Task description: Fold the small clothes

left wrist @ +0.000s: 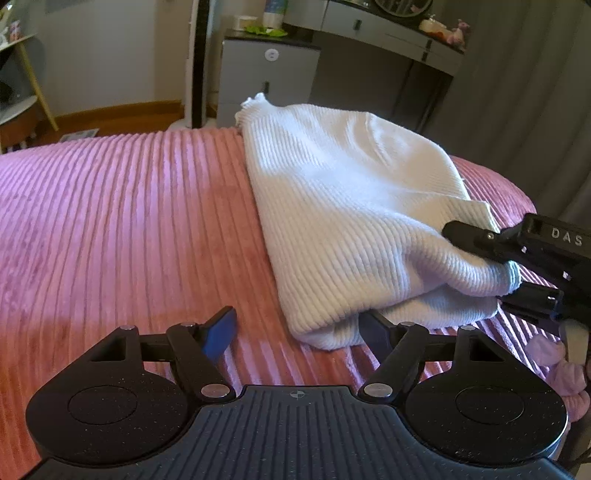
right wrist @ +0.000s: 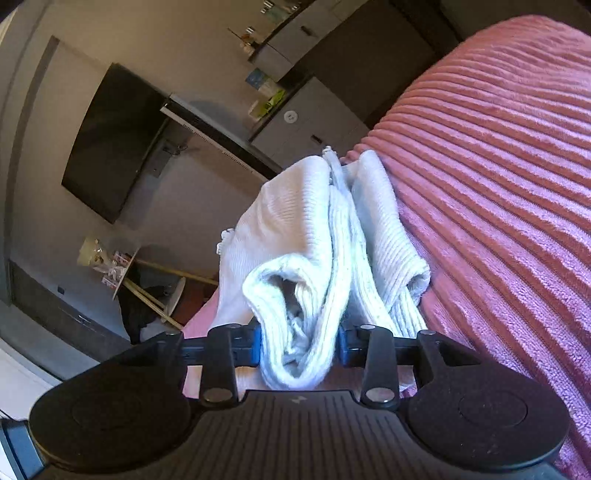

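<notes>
A white ribbed knit garment lies folded over on the pink ribbed bedspread. My left gripper is open just in front of the garment's near folded corner; its right finger sits partly under the fabric edge and holds nothing. My right gripper comes in from the right and is shut on the garment's right edge. In the right wrist view the right gripper pinches several bunched white layers of the garment between its blue pads, lifted off the bedspread.
A grey cabinet and a grey desk stand beyond the bed's far edge. A dark screen hangs on the wall. A small round table stands on the floor. Pink plush items lie at the right.
</notes>
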Available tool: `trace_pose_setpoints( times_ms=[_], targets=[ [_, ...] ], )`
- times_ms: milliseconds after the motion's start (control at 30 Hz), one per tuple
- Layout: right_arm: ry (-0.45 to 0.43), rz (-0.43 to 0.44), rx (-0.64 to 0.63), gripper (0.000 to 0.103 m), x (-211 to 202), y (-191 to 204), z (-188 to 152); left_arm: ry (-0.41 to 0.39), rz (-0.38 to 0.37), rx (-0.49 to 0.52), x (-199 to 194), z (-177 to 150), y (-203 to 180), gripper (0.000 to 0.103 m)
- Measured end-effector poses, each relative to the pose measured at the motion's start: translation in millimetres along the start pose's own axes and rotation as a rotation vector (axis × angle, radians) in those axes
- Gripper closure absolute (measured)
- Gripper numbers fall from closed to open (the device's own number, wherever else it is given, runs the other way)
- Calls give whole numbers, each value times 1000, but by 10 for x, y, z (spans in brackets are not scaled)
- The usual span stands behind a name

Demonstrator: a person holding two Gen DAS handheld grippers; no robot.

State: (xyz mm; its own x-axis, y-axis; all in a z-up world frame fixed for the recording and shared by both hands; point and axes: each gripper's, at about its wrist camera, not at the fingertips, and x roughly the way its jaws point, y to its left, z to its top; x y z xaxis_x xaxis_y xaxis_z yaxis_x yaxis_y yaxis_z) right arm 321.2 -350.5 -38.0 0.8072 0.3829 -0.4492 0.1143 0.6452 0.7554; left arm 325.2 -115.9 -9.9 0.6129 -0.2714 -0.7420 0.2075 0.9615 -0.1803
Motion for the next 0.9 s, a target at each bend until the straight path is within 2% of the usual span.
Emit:
trace_pose_setpoints(
  times_ms=[33, 167, 367, 500, 600, 767, 900],
  targets=[
    [-8, -7, -11, 68, -6, 14, 5, -1, -1, 0, 3, 6, -1, 28],
    [-61, -45, -137, 84, -79, 194, 2, -4, -12, 5, 3, 34, 13, 40],
    [-149, -24, -243, 86, -271, 358, -59, -45, -53, -30, -94, 65, 129, 51],
    [-122, -66, -204, 86, -204, 162, -110, -45, -73, -28, -127, 58, 154, 53],
    [-92, -92, -193, 86, -82, -20, -144, -8, -90, -50, -80, 27, 203, 53],
    [-64, -84, -214, 85, -139, 21, -73, -6, -73, -3, -131, -34, 259, 53],
    [-52, -95, -218, 82, -172, 19, -25, -8, -86, -31, -212, -19, 359, 53]
  ],
)
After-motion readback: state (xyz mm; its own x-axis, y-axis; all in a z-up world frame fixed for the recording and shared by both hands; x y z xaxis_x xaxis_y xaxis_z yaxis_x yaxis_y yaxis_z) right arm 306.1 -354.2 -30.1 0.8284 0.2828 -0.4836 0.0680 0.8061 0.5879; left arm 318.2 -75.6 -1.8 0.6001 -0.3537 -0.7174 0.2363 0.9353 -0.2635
